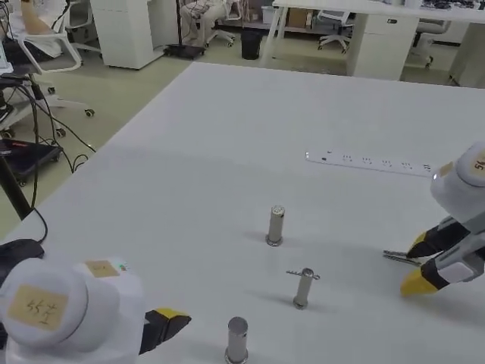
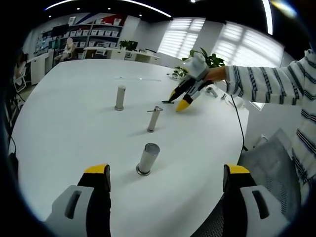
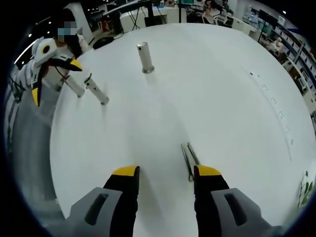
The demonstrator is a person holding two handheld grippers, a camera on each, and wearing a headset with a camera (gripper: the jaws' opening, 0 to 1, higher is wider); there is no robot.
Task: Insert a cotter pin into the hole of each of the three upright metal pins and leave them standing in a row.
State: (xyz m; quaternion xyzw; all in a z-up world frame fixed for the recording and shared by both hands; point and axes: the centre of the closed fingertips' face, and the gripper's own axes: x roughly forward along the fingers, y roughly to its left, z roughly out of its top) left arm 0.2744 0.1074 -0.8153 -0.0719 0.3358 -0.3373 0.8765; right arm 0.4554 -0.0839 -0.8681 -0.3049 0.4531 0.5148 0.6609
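Note:
Three upright metal pins stand in a slanted row on the white table [image 1: 227, 152]. The far pin [image 1: 275, 225] and the near pin [image 1: 237, 340] have bare tops. A cotter pin [image 1: 303, 274] sits through the top of the middle pin [image 1: 303, 290]. My left gripper [image 1: 170, 326] is open at the bottom left, and the near pin [image 2: 147, 159] stands just ahead of its jaws [image 2: 165, 173]. My right gripper [image 1: 418, 264] is open and low over the table at the right. Loose cotter pins [image 3: 189, 160] lie beside its right fingertip [image 3: 207, 171], not held.
A white power strip [image 1: 367, 161] lies across the table behind the right gripper. A striped sleeve [image 2: 266, 84] reaches in from the right in the left gripper view. Office chairs, desks and cables stand on the floor beyond the table's left and far edges.

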